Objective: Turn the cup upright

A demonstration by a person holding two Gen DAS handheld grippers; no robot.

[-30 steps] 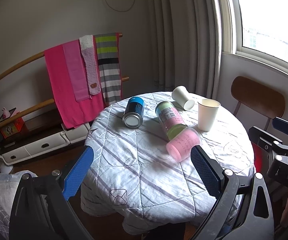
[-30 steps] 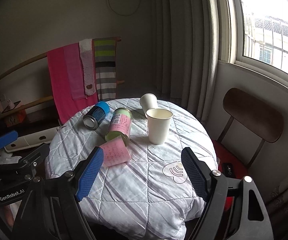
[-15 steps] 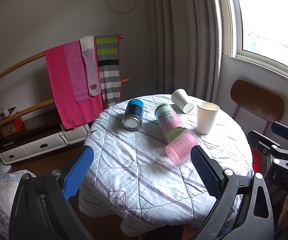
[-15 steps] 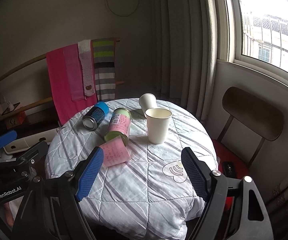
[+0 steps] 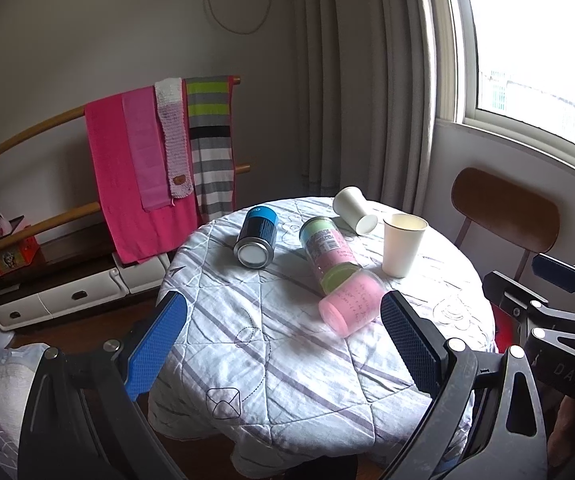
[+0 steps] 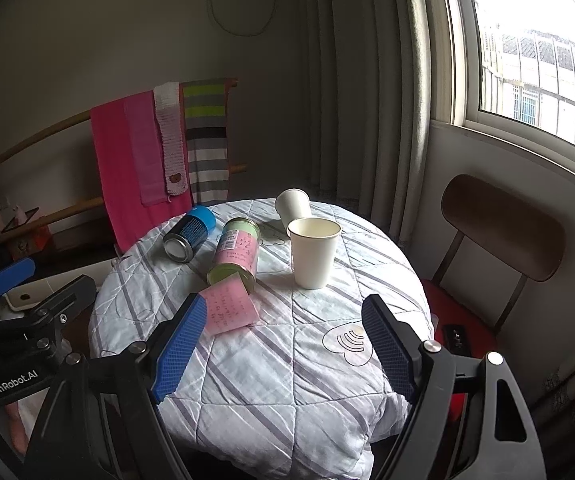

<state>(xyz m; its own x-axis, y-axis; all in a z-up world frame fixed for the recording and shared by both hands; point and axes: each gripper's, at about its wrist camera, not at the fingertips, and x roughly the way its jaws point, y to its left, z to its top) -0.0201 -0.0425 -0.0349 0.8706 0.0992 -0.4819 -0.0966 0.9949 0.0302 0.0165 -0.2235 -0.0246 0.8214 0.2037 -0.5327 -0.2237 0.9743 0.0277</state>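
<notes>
A round table (image 5: 287, 360) (image 6: 287, 360) bears several containers. A white paper cup (image 5: 353, 210) (image 6: 293, 206) lies on its side at the far edge. A second white paper cup (image 5: 401, 244) (image 6: 313, 252) stands upright beside it. A pink cup (image 5: 351, 304) (image 6: 229, 306) lies on its side near the middle. A pink-and-green can (image 5: 325, 250) (image 6: 237, 254) and a blue can (image 5: 257, 236) (image 6: 189, 232) also lie on their sides. My left gripper (image 5: 281, 350) and right gripper (image 6: 283, 350) are open and empty, held short of the table's near edge.
A brown chair (image 5: 503, 216) (image 6: 503, 228) stands right of the table under the window. A rail with pink and striped towels (image 5: 159, 160) (image 6: 159, 148) stands behind, with low white drawers (image 5: 67, 288) on the left. Curtains hang at the back.
Both grippers have drawn back slightly from the table, so it looks a little smaller. Nothing on the table has moved.
</notes>
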